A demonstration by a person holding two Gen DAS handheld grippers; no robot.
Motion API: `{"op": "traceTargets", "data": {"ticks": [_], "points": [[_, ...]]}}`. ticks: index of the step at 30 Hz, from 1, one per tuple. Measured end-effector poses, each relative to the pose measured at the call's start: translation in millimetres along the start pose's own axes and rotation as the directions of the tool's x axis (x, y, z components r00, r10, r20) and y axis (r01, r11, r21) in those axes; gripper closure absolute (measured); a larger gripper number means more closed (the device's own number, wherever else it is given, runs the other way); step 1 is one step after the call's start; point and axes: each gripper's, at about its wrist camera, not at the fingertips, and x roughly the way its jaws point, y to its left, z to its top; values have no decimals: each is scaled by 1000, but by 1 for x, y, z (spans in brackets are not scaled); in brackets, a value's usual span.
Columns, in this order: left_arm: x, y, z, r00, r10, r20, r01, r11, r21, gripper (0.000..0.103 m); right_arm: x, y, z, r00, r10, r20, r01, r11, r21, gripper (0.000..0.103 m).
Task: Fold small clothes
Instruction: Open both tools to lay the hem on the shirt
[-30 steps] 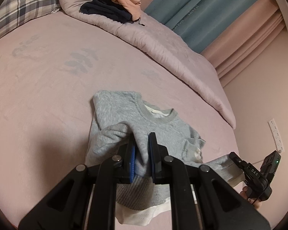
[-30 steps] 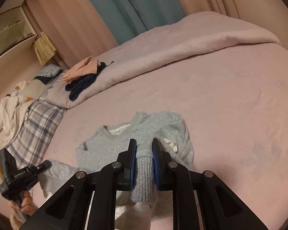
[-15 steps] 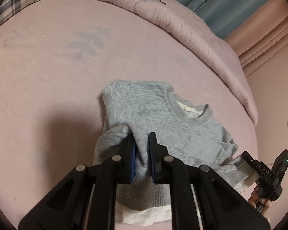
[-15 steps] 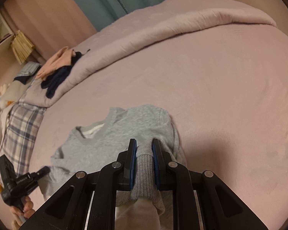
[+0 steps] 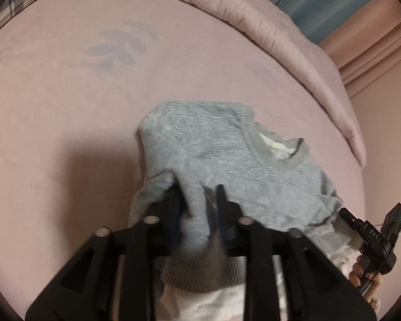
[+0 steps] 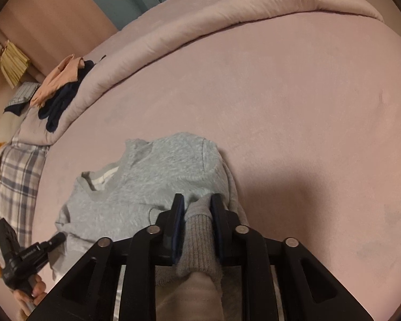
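A small light-grey sweater point(image 5: 227, 155) lies on the pink bed sheet point(image 5: 53, 133), neck opening facing away, its lower part folded up over the body. My left gripper point(image 5: 199, 190) hovers low over the near edge. Its jaws are opening, and a fold of grey cloth stands loose between them with a gap on the right side. In the right wrist view the same sweater point(image 6: 152, 176) shows. My right gripper point(image 6: 197, 198) is opening too, with the ribbed grey cuff point(image 6: 197, 230) resting slack between its pads.
A rolled pink duvet point(image 5: 280, 40) runs along the far side of the bed. A pile of dark and peach clothes point(image 6: 61, 91) sits on it. A plaid pillow point(image 6: 16, 182) lies to the left. Teal and pink curtains point(image 5: 320, 5) hang behind.
Both grippers sank toward the bed and carried the sweater's lower part over its body. Both pairs of jaws, shut on cloth before, now stand apart.
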Motion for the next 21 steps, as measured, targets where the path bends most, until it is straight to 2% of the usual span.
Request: {"op": "traceTargets", "data": {"ticks": [1, 2, 3, 6, 11, 16, 19, 21], "points": [[-5, 0, 0, 1000, -12, 4, 12, 1000, -6, 57, -4, -1, 1, 1000, 0, -1, 0, 1000, -5, 62], [-14, -1, -1, 1000, -19, 21, 19, 1000, -14, 46, -11, 0, 1, 1000, 0, 10, 0, 1000, -10, 47], [-23, -2, -1, 999, -20, 41, 21, 1000, -15, 41, -18, 0, 1, 1000, -2, 30, 2, 1000, -17, 40], [-44, -6, -6, 997, -32, 73, 32, 999, 4, 33, -46, 3, -1, 996, -7, 83, 12, 998, -68, 39], [-67, -7, -30, 996, -50, 73, 47, 997, 54, 24, -72, 2, -9, 995, 26, 96, -15, 994, -110, 35], [-54, 0, -49, 997, -76, -1, 76, 997, 23, 26, -77, -1, -30, 997, 41, 64, -32, 989, -143, 35], [-40, 2, -52, 996, -78, -44, 77, 997, -17, 39, -65, 1, -38, 997, 65, 31, -60, 989, -134, 36], [-32, 1, -52, 992, -109, -66, 107, 994, -38, 44, -58, 2, -38, 997, 74, 17, -72, 990, -121, 48]]}}
